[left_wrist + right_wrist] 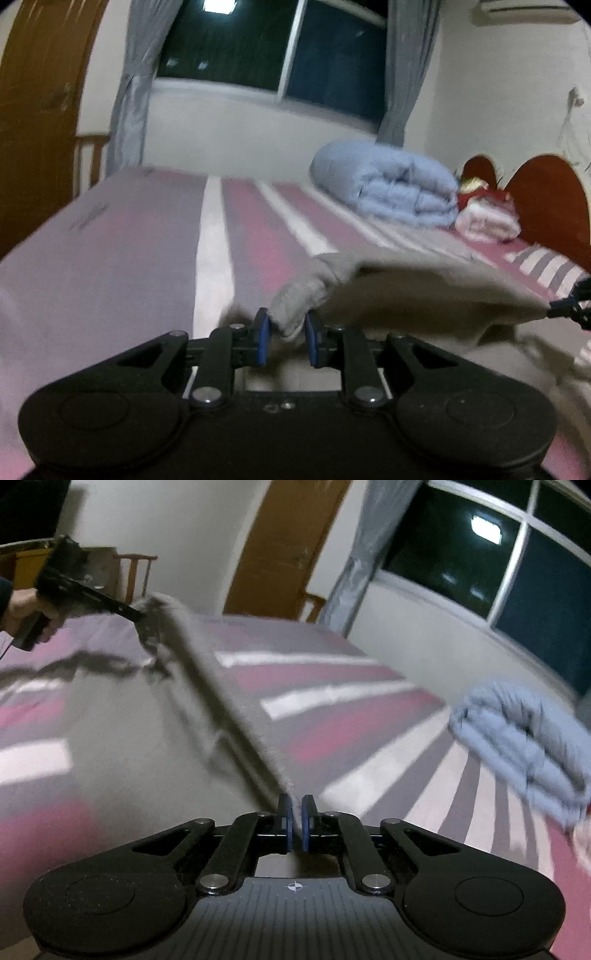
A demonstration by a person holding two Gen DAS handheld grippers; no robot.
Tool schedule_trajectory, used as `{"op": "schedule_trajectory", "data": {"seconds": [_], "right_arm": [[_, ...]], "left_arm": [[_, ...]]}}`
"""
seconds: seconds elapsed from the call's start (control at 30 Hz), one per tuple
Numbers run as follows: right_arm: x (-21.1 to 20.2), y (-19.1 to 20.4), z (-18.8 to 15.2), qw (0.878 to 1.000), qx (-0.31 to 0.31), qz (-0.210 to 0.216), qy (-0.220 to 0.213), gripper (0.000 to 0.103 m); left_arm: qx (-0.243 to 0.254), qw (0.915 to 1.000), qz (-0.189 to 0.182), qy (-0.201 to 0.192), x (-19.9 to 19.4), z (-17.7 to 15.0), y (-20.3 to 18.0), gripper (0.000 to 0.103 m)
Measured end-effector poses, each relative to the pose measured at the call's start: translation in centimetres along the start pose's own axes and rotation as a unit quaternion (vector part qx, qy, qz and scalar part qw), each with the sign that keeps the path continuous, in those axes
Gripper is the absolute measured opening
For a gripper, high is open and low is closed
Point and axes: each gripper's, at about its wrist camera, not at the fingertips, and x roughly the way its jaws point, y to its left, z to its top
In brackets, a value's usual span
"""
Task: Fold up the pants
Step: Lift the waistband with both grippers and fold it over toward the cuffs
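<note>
Both tools are matte black. The left gripper (288, 332) has two rounded lobes at the rear, each with a faint circular disc, and slim linkage bars pinned with silver round-headed screws; its fingers (263, 338) carry blue pads. The right gripper (295, 821) is built alike, with blue pads, silver pivot screws and a ribbed grey-black top plate bearing a small white crosshair mark just behind the linkage. The person's hand (27, 609) beside the left gripper's black handle emerges from a dark sleeve (4, 594).
</note>
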Motion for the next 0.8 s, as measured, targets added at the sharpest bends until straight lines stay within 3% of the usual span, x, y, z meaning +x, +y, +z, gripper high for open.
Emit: {"op": "schedule_trajectory", "data": {"seconds": [0.13, 0.23, 0.3, 0.33, 0.37, 0.7, 0.8], "right_arm": [[-0.6, 4.2, -4.8, 0.999, 0.038, -0.005, 0.032, 0.008], [-2.3, 5.3, -6.4, 0.994, 0.102, -0.034, 0.020, 0.011], [-3.3, 4.9, -6.9, 0.985, 0.167, -0.051, 0.005, 0.038], [-3.8, 4.6, -6.9, 0.978, 0.200, -0.057, -0.009, 0.062], [-4.3, 4.5, -7.0, 0.972, 0.225, -0.057, -0.024, 0.066], [-2.9, 0.0, -5.3, 0.917, 0.390, -0.059, -0.057, 0.065], [-2.2, -1.3, -6.3, 0.894, 0.443, -0.052, -0.051, 0.065]], "left_arm": [[-0.039, 0.9958, 0.050, 0.066, -1.2, -4.1, 0.0, 0.010], [-0.077, 0.9916, 0.084, 0.061, -3.0, -5.2, -0.5, 0.021], [-0.121, 0.9873, 0.091, 0.047, -4.2, -5.2, -0.6, 0.022], [-0.139, 0.9856, 0.090, 0.035, -4.6, -5.0, -0.8, 0.024], [-0.152, 0.9836, 0.091, 0.033, -4.6, -4.7, -0.7, 0.024], [-0.252, 0.9645, 0.048, 0.063, -0.6, -4.1, -0.4, 0.024], [-0.268, 0.9589, 0.060, 0.073, 0.0, -4.8, -0.1, 0.024]]}}
